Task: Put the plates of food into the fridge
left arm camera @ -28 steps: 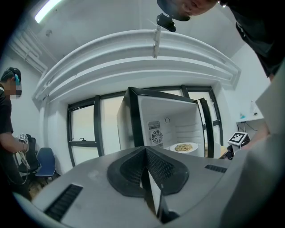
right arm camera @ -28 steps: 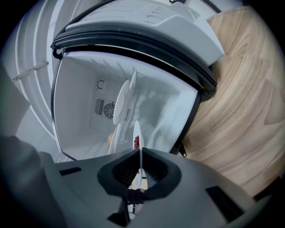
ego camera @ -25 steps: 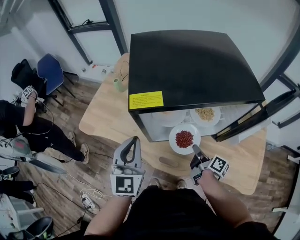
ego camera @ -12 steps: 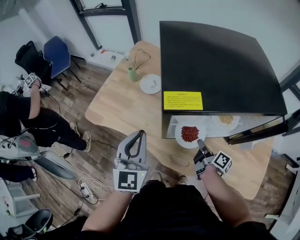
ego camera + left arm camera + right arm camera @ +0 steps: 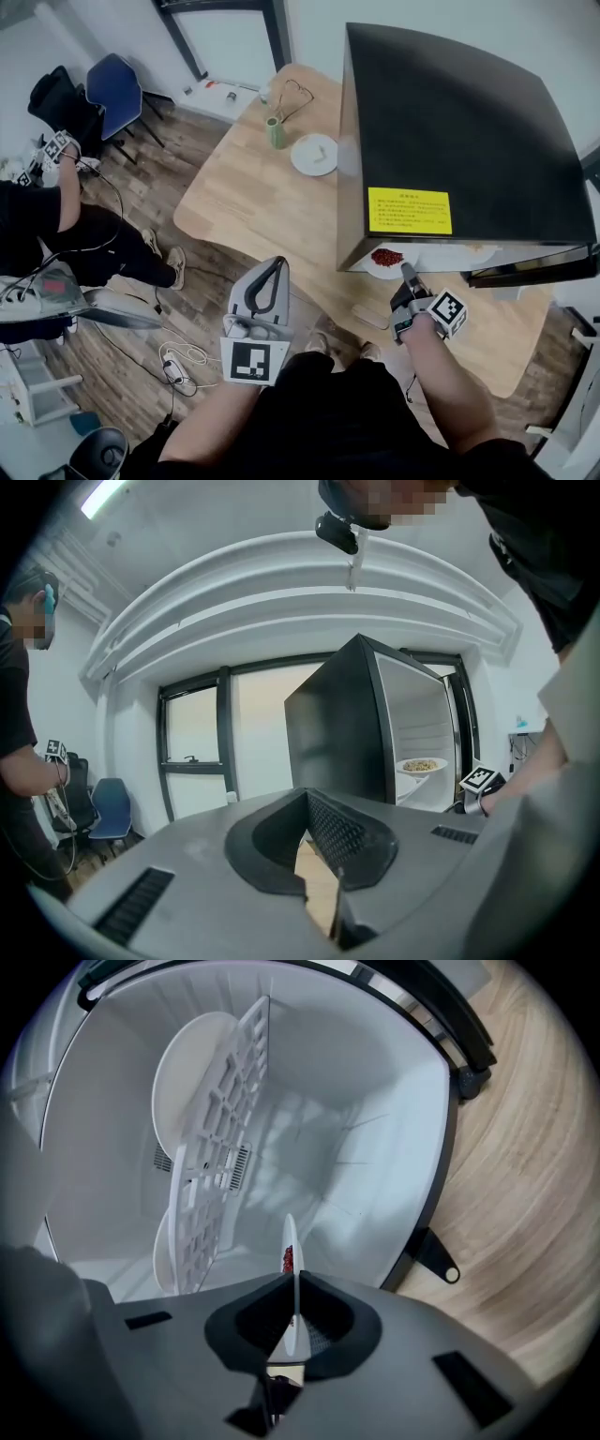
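My right gripper (image 5: 409, 274) is shut on the rim of a white plate of red food (image 5: 384, 258). The plate sits at the mouth of the black fridge (image 5: 459, 131), half hidden under its top. In the right gripper view the plate (image 5: 290, 1279) stands edge-on between the jaws of the right gripper (image 5: 292, 1290), inside the white fridge interior, beside a wire shelf (image 5: 220, 1147) bearing a plate (image 5: 187, 1072). A plate of yellowish food (image 5: 421, 765) rests on that shelf. My left gripper (image 5: 265, 281) hangs over the floor by the table's edge, shut and holding nothing.
On the wooden table (image 5: 253, 206) stand another white plate (image 5: 314, 154) and a green vase (image 5: 274, 132). The fridge door (image 5: 525, 274) stands open to the right. A seated person (image 5: 37, 216), a blue chair (image 5: 112, 89) and cables are on the floor at left.
The right gripper has carried the plate of red food further into the fridge opening, so less of it shows. The left gripper moved along with it, still holding nothing.
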Motion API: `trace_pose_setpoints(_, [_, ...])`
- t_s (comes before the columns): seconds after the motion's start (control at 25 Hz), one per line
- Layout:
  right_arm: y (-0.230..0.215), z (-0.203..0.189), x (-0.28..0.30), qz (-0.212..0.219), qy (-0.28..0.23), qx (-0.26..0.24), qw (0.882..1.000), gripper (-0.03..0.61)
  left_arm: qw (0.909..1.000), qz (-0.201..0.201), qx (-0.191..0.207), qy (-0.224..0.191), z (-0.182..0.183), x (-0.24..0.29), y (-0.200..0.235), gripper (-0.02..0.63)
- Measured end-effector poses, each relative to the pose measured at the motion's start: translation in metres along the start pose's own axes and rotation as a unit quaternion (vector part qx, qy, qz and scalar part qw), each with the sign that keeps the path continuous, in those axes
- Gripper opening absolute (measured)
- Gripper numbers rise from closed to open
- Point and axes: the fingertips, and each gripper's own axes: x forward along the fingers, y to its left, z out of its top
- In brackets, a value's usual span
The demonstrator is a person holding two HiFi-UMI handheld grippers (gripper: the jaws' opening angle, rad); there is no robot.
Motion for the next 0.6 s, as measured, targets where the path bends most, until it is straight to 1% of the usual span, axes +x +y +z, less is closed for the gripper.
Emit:
trace_pose_setpoints(0.2, [-0.008, -0.005, 0.017, -0.008, 0.0, -0.008, 1.0, 0.032, 0.9997, 0.018, -0.003, 0.017, -0.013, -0.013, 0.017, 0.005])
trace_pose_setpoints(0.4, [-0.012, -0.005, 0.026, -0.014, -0.004, -0.018, 1.0, 0.032, 0.999, 0.025, -0.006, 0.037, -0.029, -0.023, 0.023, 0.005])
trace_pose_setpoints(0.6, [-0.01, 0.004, 0.037, -0.025, -0.008, -0.047, 0.999, 0.032, 0.9982, 0.031, -0.015, 0.048, -0.041, -0.024, 0.029, 0.005])
